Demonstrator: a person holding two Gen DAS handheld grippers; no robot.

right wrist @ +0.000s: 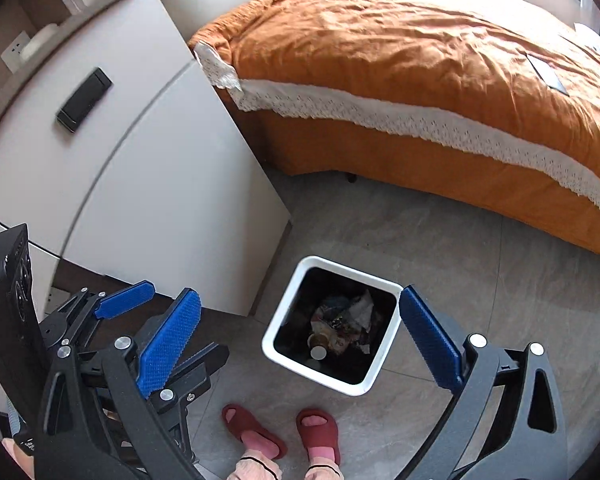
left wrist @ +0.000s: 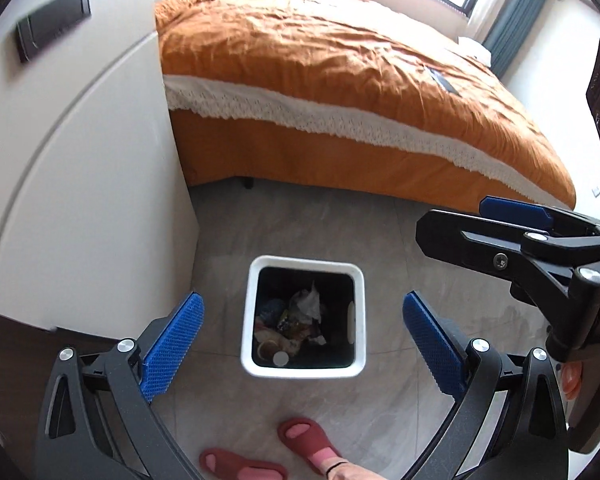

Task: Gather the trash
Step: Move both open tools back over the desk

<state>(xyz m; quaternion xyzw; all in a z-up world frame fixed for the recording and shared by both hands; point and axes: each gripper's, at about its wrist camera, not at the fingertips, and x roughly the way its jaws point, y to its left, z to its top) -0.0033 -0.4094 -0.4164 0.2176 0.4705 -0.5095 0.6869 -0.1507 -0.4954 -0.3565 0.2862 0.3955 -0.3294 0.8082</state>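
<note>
My left hand-held gripper [left wrist: 303,344] spread wide and empty above the white trash bin [left wrist: 302,370], my right hand-held gripper [right wrist: 300,340] likewise open, crumpled trash [left wrist: 296,320] inside the bin, orange bed [left wrist: 340,80] beyond it

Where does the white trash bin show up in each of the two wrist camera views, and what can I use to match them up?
Left wrist view: the trash bin sits low and centre on the floor, between the left tool's blue pads.
Right wrist view: the bin sits low and just right of centre, turned at an angle, between the right tool's pads.
Shared landmark: the orange bed beyond the bin; red slippers below it.
</note>
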